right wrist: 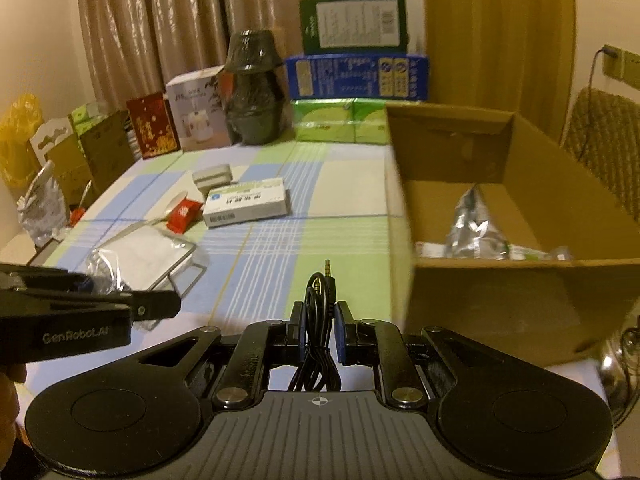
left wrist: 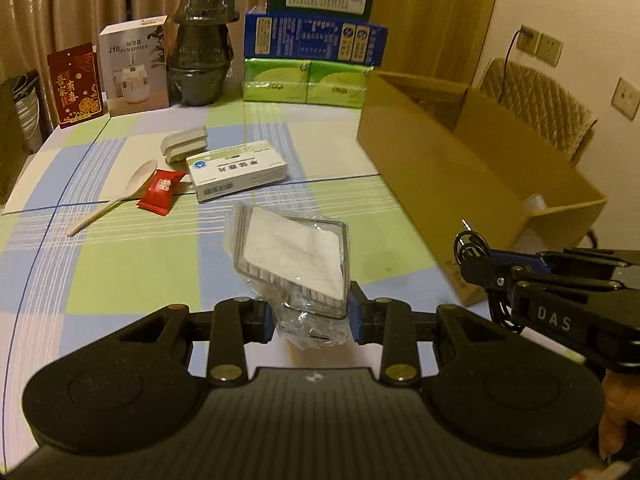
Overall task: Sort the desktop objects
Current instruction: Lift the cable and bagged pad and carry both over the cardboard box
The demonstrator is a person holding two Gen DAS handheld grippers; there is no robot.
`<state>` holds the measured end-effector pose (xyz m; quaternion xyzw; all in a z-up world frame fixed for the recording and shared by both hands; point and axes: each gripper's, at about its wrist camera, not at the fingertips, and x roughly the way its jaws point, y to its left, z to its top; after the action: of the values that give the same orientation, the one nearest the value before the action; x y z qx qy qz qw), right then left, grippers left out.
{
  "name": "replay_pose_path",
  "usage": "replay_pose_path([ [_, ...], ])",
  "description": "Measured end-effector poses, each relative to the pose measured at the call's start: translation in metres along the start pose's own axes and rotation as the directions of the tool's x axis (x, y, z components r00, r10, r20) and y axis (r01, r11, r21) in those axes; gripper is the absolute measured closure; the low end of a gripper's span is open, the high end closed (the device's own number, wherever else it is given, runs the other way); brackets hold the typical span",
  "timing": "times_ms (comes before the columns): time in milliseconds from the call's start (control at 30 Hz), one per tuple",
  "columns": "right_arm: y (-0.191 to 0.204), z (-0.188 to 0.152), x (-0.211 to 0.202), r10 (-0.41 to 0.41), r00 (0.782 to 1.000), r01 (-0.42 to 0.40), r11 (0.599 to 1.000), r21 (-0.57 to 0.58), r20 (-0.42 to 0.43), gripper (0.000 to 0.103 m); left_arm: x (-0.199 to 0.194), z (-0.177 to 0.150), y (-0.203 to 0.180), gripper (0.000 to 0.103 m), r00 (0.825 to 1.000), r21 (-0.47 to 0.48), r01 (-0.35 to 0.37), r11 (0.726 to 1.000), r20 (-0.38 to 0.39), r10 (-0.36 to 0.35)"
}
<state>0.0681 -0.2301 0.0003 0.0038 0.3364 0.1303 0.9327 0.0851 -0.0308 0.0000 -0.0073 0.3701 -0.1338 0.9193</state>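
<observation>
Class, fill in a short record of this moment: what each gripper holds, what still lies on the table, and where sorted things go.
left gripper: shut on clear plastic case, lifted above the table
right gripper: shut on coiled black audio cable
loose on tablecloth: medicine box, red candy packet, white spoon, white eraser-like block
container: open cardboard box, already holding a silver foil bag
</observation>
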Motion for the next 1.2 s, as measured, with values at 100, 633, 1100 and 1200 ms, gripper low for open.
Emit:
replay_pose_path([
  [100, -0.003, 0.004, -0.018, -0.006, 1.0, 0.006, 1.0, -0.004, 0.018, 0.092, -0.016, 0.0, -0.013, 0.074, 1.0, -0.004, 0.003, 1.0, 0.017, -0.003],
  [633, -0.053, 0.018, -0.086, -0.091, 0.993, 0.086, 0.995, 0.056, 0.078, 0.092, -0.048, 0.004, -0.081, 0.074, 0.997, 0.05, 0.061, 0.997, 0.051, -0.064],
  [1100, -0.089, 0.021, -0.104, -0.139, 0.984, 0.128, 0.987, 0.098, 0.11, 0.092, -0.048, 0.022, -0.122, 0.074, 0.991, 0.11, 0.107, 0.988, 0.068, -0.115],
  [1200, -0.097, 0.024, -0.105, -0.147, 0.982, 0.136, 0.986, 0.1, 0.116, 0.092, -0.045, 0.027, -0.129, 0.074, 0.99, 0.119, 0.114, 0.986, 0.07, -0.123],
])
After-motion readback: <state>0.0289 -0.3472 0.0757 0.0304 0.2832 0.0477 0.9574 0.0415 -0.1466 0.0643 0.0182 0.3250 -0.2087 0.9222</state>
